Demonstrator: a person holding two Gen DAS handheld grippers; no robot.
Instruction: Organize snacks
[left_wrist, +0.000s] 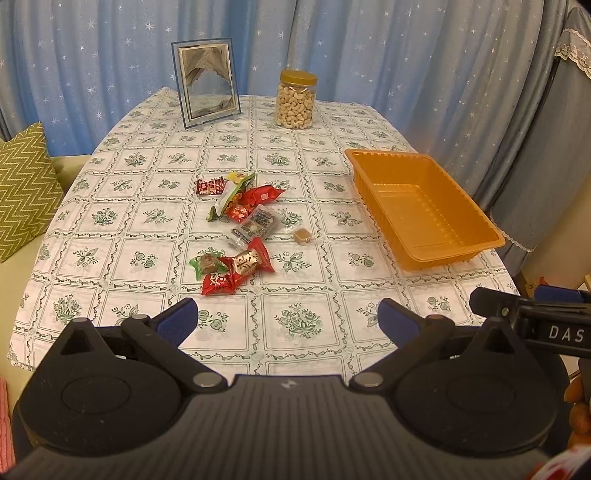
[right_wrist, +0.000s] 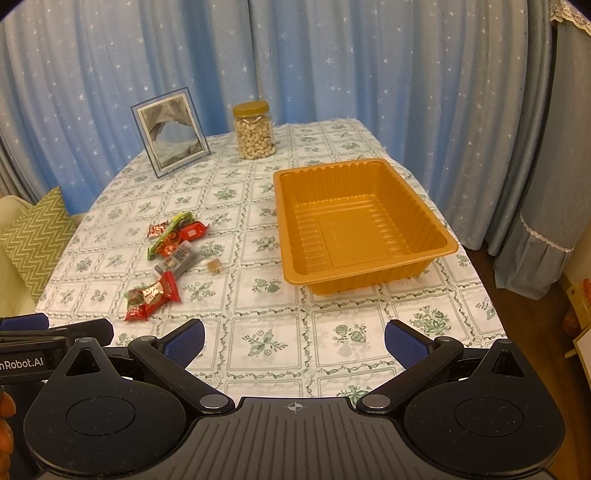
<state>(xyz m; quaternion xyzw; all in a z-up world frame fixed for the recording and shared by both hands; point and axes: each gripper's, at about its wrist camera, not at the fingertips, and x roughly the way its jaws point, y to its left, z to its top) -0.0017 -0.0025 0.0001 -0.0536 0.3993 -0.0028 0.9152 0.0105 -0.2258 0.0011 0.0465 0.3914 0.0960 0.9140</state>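
So, left wrist view: your left tongs (left_wrist: 288, 321) are spread wide with nothing between the pads, hanging over the near edge of the bench (left_wrist: 325, 332). Snacks (left_wrist: 240, 225) lie loose on the cloth straight ahead, in a ragged line running away from you; the nearest is a red pack (left_wrist: 218, 283) touching a gold-banded one (left_wrist: 248, 259). One small brown candy (left_wrist: 302, 235) sits apart, between the pile and the tray (left_wrist: 424, 210). Tray is off to the right with nothing in it. My read: the left tongs are lined up on the pile, so they're the natural picker. Part of the other tool pokes in at the right edge.

Right wrist view: your right tongs (right_wrist: 294, 341) are equally wide and hold nothing, also at the near edge. Tray (right_wrist: 364, 221) sits dead ahead here, ribbed floor bare, so no snack is sorted yet. Pile (right_wrist: 168, 254) is left of it, well apart. Likely the right side is placed to steady the tray.

Jar (right_wrist: 254, 130) at the back is lidded and packed with cashews; a picture frame (right_wrist: 170, 133) stands beside it. Neither looks part of the job.
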